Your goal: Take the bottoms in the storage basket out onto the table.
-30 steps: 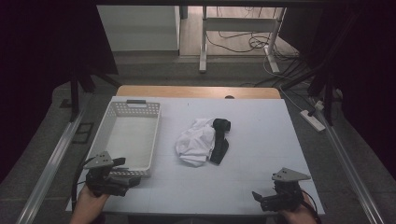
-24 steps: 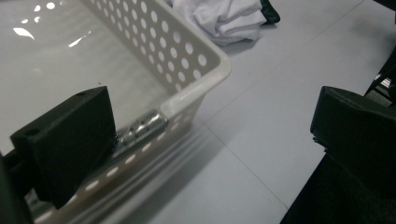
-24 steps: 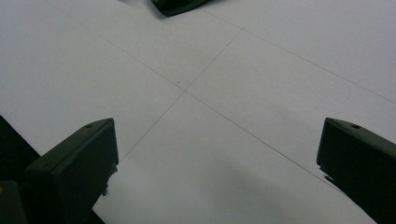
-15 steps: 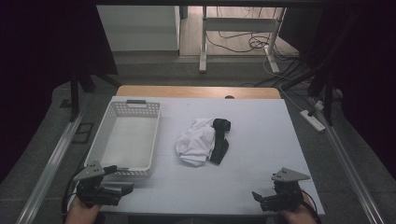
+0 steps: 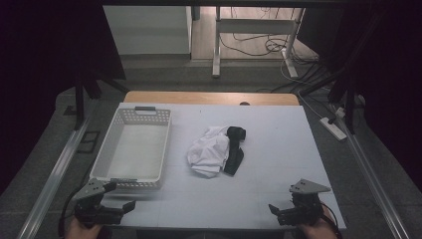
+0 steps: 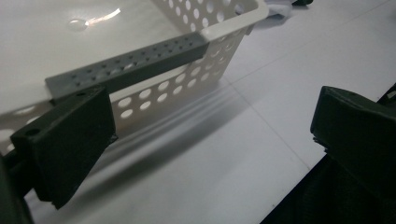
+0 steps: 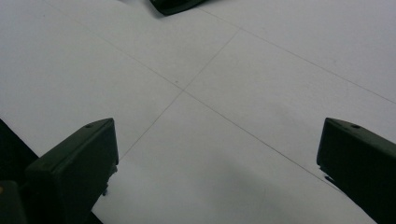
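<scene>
On a white table [image 5: 278, 149] in a dark room, basket [image 5: 132, 149] left, clothes [image 5: 209, 152] mid-table; left gripper [image 5: 130, 205] and right gripper [image 5: 272, 209] gape, both empty, at the near edge.

A white basket [image 5: 133, 149] sits on the left side of the table [image 5: 278, 149]. A white cloth [image 5: 209, 152] lies in the middle, touching a black cloth [image 5: 235, 149]. The left gripper [image 5: 107, 209] and right gripper [image 5: 293, 211] are at the near edge, both with jaws apart.

We see the left gripper [image 5: 130, 204] drawn back toward the table's [image 5: 278, 149] near-left corner (jaws apart), off the basket [image 5: 107, 162].
</scene>
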Motion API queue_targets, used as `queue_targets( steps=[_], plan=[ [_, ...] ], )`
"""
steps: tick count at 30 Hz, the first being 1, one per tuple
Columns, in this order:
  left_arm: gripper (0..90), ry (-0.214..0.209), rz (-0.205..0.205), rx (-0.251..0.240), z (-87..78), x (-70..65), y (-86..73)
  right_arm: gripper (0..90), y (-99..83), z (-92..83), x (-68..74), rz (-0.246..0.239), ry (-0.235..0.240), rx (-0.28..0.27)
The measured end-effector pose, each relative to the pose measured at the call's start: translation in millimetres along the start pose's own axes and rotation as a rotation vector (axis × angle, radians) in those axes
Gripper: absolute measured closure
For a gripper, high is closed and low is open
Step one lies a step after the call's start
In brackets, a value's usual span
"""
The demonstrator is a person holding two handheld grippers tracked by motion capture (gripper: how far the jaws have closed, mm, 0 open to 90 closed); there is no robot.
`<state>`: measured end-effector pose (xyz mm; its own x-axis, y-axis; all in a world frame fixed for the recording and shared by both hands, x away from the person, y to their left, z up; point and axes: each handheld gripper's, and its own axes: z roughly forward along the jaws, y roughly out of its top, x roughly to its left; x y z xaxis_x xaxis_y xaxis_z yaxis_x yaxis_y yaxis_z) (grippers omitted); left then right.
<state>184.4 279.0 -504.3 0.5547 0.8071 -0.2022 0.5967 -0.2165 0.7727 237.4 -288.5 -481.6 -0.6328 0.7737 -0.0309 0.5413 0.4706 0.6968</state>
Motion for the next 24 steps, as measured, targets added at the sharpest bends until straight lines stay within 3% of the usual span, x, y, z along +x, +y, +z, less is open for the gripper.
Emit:
queue_targets(
  steps=[5,16,24],
  plan=[
    [0.0,0.005,-0.01,-0.01,-2.9,0.4,-2.0,0.0,0.0,-0.2,-0.2,0.002,-0.001,-0.003],
    [0.0,0.042,0.018,0.053,-6.0,-4.8,-5.8,0.0,0.0,-0.5,0.0,0.005,-0.007,-0.003],
    [0.0,0.034,0.01,0.061,-6.2,-3.8,-6.2,0.0,0.0,0.2,0.7,-0.004,-0.013,0.001]
  ],
)
